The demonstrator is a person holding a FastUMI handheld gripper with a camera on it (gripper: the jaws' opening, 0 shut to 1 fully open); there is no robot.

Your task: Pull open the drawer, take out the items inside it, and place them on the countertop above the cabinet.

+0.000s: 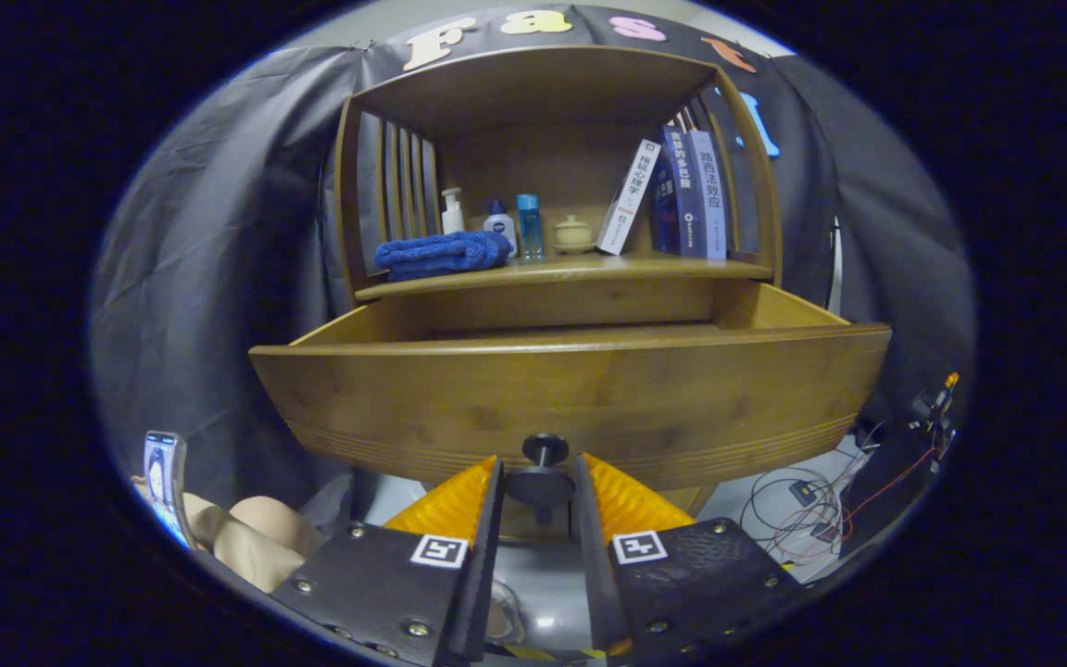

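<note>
Here the gripper (538,477) has its fingers closed narrowly on the knob (543,468) at the front of the wooden drawer (571,389), which stands pulled out below the countertop (561,270); rigid, probably heavy, best drawn by that knob.

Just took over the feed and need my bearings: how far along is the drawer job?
Done: the drawer is pulled well out of the cabinet. In hand: the tool has its fingers around the drawer knob. Left: the drawer's inside is hidden behind its front, so I cannot see any items; none taken out yet, and the countertop holds a blue towel, bottles and books.
</note>
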